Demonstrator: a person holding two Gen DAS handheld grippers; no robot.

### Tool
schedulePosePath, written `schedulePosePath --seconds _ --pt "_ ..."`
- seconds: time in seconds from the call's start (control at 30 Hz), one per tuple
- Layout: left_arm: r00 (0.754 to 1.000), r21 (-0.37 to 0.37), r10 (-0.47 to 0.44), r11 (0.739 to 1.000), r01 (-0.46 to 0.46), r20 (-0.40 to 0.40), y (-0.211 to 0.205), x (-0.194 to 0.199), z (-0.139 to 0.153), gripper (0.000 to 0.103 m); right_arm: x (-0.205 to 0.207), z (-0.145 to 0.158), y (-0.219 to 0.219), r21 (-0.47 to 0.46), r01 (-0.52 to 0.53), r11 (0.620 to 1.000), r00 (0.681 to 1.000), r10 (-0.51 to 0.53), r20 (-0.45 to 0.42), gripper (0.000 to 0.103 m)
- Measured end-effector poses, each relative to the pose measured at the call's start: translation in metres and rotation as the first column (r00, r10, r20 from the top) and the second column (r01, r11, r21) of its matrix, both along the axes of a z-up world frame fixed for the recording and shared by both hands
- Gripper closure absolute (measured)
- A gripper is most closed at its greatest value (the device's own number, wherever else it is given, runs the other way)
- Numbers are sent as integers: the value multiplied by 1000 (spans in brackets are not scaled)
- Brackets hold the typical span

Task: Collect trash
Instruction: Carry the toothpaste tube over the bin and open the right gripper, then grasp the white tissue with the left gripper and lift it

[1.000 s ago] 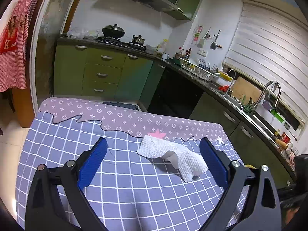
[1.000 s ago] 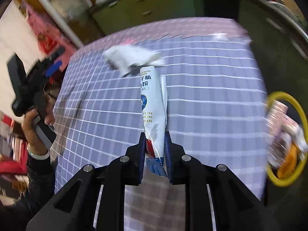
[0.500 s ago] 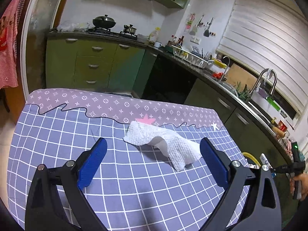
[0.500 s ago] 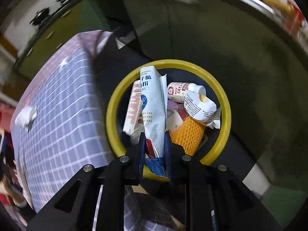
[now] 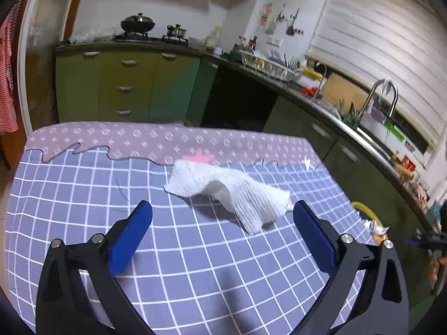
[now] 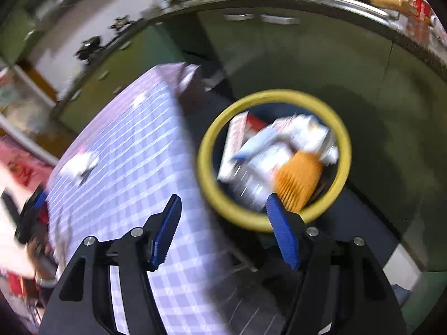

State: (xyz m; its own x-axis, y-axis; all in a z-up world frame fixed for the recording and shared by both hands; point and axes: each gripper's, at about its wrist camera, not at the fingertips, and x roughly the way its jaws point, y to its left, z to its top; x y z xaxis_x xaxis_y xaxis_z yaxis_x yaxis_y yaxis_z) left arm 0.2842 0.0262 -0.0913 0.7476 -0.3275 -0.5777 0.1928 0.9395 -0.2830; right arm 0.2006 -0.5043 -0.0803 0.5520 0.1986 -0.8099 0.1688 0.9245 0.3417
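A crumpled white paper towel (image 5: 232, 192) lies on the blue checked tablecloth (image 5: 83, 195). My left gripper (image 5: 222, 217) is open and empty, just short of the towel, with the towel between and beyond its blue fingertips. My right gripper (image 6: 223, 217) is open and empty above the yellow-rimmed trash bin (image 6: 223, 201) beside the table. The white and blue packet (image 6: 259, 145) lies blurred inside the bin with an orange foam net (image 6: 299, 178) and other wrappers. The towel also shows small in the right wrist view (image 6: 78, 164). The bin's rim shows in the left wrist view (image 5: 363, 208).
Green kitchen cabinets (image 5: 125, 89) and a dark counter with a stove, dish rack and sink (image 5: 374, 111) run behind and right of the table. The bin stands on the floor off the table's right edge. A red checked cloth (image 5: 7, 69) hangs at far left.
My right gripper opened and let go of the white and blue packet, which dropped into the bin. My left gripper moved closer to the paper towel.
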Motion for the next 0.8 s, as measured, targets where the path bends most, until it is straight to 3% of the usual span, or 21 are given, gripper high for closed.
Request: schedulePosePath --seconds 0.2,0.4,0.53,0.6,0.73,0.77,0.8 --pt "993 77 -41 996 50 -111 -32 21 -21 7 -44 -13 16 58 -29 998 999 26 41 40" --pt "995 229 -18 973 40 -95 -56 54 -12 7 -58 -6 18 96 -67 993 994 58 97 38" --pt "989 242 -5 969 41 -150 -58 85 -14 7 -59 -5 19 129 -97 987 990 83 111 36" --pt "975 229 -26 970 77 -220 -60 100 -24 7 -60 -8 18 146 -102 984 990 86 110 36" --pt "967 236 -51 965 112 -251 -65 103 -31 7 -60 -14 13 168 -101 981 990 83 110 36" --pt "966 234 -67 964 127 -250 -67 102 -31 10 -60 -15 12 171 -99 980 991 80 110 36" --pt "963 233 -83 962 145 -255 -70 100 -31 20 -60 -16 11 176 -96 980 991 77 110 36"
